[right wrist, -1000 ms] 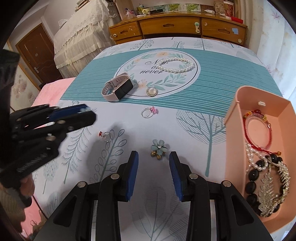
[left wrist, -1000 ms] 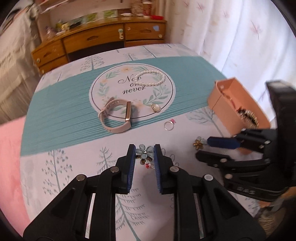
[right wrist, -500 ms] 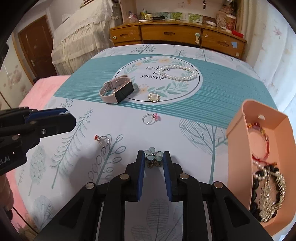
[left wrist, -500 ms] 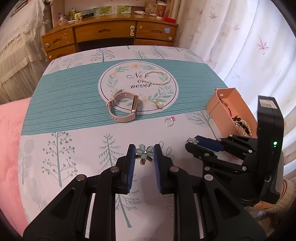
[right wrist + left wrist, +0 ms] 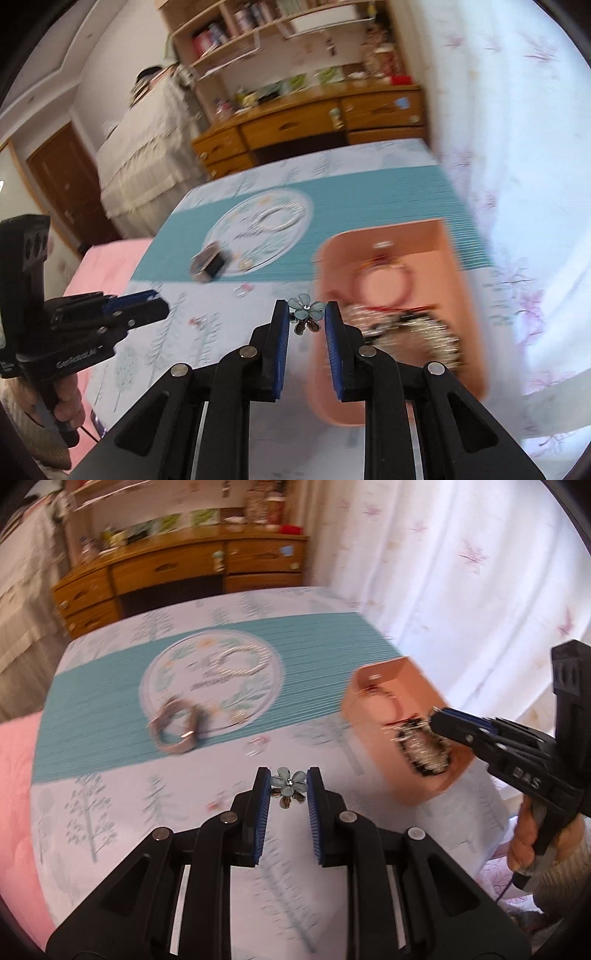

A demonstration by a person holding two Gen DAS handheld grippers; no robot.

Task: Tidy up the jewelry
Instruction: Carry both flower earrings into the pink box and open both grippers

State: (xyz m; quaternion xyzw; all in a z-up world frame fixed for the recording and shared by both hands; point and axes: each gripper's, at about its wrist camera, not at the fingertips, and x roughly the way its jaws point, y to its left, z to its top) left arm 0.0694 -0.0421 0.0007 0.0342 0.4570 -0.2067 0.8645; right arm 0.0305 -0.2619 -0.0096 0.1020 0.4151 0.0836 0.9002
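Note:
My left gripper [image 5: 288, 775] is shut on a pale blue flower earring [image 5: 288, 786], held above the tree-print cloth. My right gripper [image 5: 306, 305] is shut on a matching blue flower earring [image 5: 306, 312], at the near left edge of the peach jewelry box [image 5: 448, 258]. In the left wrist view the right gripper [image 5: 439, 716] hangs over that box [image 5: 369, 701], which holds a red bangle and dark beads. On the cloth lie a pink watch [image 5: 177, 727], a pearl bracelet [image 5: 236, 661], a ring [image 5: 256, 743] and a small red-stone ring [image 5: 197, 321]. Both views are motion-blurred.
A round brooch [image 5: 244, 263] lies beside the watch [image 5: 208, 264]. A wooden dresser [image 5: 177, 568] stands beyond the far edge. White curtains [image 5: 461, 590] hang along the right side. A pink blanket [image 5: 14, 775] borders the left. A hand [image 5: 64, 402] holds the left gripper's handle.
The right gripper closed on its flower earring and lifted it rightward to the box. The left gripper rose with its earring and swung right too. Both views became blurred.

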